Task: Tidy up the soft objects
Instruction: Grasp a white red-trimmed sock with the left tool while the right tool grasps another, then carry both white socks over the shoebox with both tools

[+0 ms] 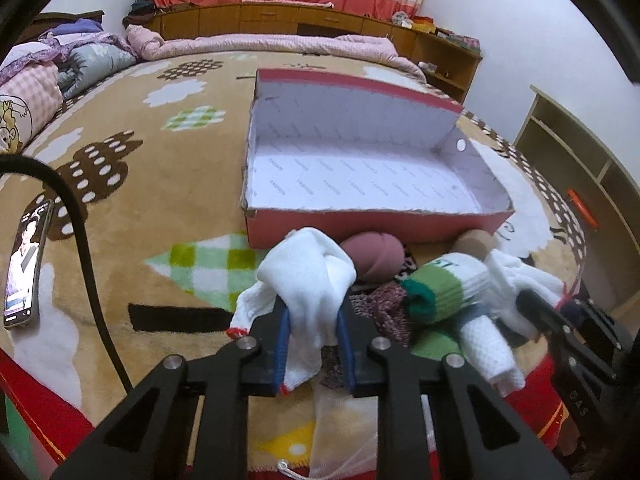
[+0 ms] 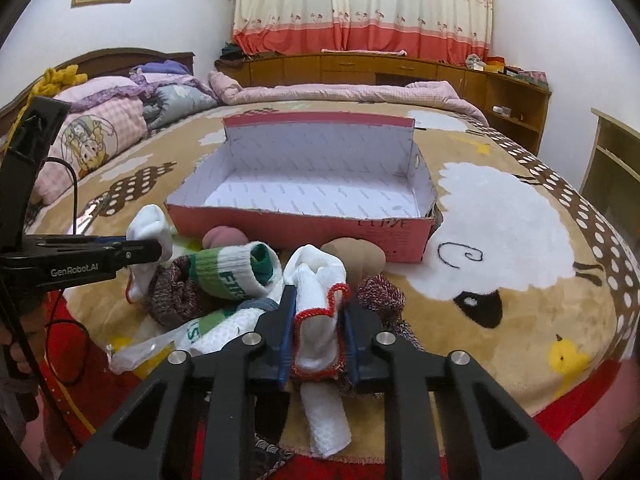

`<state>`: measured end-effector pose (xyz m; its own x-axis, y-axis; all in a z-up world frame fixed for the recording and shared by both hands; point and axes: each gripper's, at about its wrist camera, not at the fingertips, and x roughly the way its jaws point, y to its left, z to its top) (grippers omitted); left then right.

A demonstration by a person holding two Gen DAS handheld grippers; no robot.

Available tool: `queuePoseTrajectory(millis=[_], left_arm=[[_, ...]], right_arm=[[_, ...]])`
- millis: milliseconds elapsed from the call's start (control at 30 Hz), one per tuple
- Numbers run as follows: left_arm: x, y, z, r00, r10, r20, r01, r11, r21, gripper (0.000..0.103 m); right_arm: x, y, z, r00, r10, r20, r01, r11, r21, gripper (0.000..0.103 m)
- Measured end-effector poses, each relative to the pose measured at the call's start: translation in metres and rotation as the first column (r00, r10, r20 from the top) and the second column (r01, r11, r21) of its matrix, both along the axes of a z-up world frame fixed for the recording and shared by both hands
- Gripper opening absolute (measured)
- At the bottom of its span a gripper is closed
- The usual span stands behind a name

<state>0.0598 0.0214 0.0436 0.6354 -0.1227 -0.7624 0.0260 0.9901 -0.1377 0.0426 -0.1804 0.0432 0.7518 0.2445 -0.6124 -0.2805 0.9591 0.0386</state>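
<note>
At far left in the left wrist view, a phone (image 1: 25, 264) is lying screen-up on the patterned blanket (image 1: 152, 168), with a black cable (image 1: 86, 240) curving past it. Moving right, the left gripper (image 1: 311, 320) is clamping a white sock with red trim (image 1: 306, 280); the fabric is bunching above the blue-padded fingers (image 1: 282, 344) and hanging limp between them. In the right wrist view the same gripper (image 2: 158, 250) is entering from the left edge, pinching that sock (image 2: 148, 224).

Behind the sock pile, an open pink shoebox (image 1: 360, 224) with a white printed lining is standing on the blanket, its lid flap raised at the far side. Just in front of its near wall, a mauve rolled sock (image 1: 372, 256) and a tan rolled sock (image 1: 474, 242) are lying side by side. Nearer the camera, a speckled maroon knit sock (image 1: 384, 304) is spreading under a rolled white sock with green bands (image 1: 444, 284), which is showing printed green lettering in the right wrist view (image 2: 236, 276).

Further right, the right gripper (image 2: 316, 322) is closing on a second white, red-edged sock (image 2: 316, 312), whose waffle-textured end is drooping below the fingers; whether it is lifted clear of the pile is hard to tell. In the left wrist view this gripper (image 1: 532, 312) is appearing only as a blurred dark shape at the right edge.
</note>
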Motion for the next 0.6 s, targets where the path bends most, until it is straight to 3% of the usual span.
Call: queuePoseTrajectory(millis=[600], left_arm=[[-0.014, -0.011, 0.035, 0.997, -0.020, 0.073, 0.019, 1.000, 0.016, 0.022]], right_arm=[[-0.017, -0.003, 0.034, 0.994, 0.035, 0.107, -0.039, 0.999, 0.034, 0.018]])
